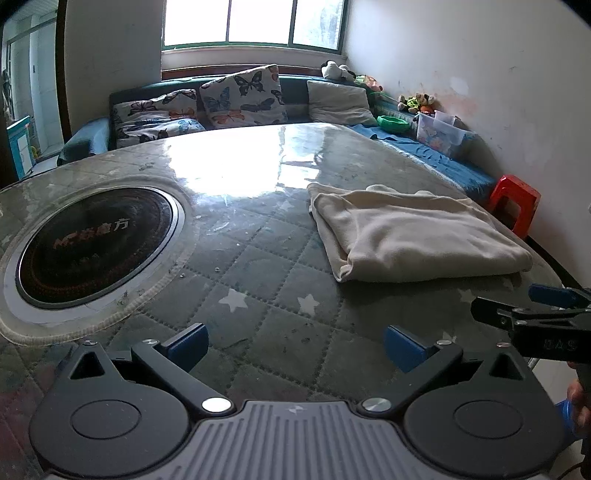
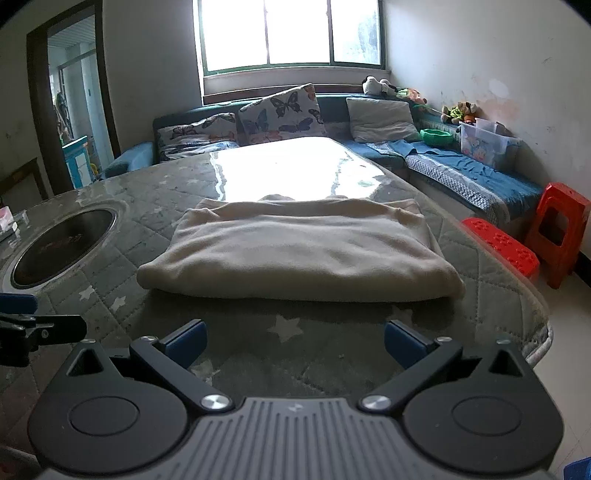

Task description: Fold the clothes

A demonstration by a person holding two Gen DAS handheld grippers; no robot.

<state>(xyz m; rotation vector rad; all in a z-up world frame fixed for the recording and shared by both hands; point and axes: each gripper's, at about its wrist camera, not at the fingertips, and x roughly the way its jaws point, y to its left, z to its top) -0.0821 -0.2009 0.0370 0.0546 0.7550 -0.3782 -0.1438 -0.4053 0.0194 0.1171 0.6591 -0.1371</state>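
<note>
On the shiny quilted desk (image 2: 229, 343), near its right edge: a folded cream cloth (image 2: 299, 247). Behind, a sofa (image 2: 332, 107) under a bright window (image 2: 291, 33). Only from the right wrist: a flat red stool top (image 2: 502, 243). Left gripper (image 1: 295, 349) and right gripper (image 2: 295, 343): both wide apart, holding nothing.
</note>
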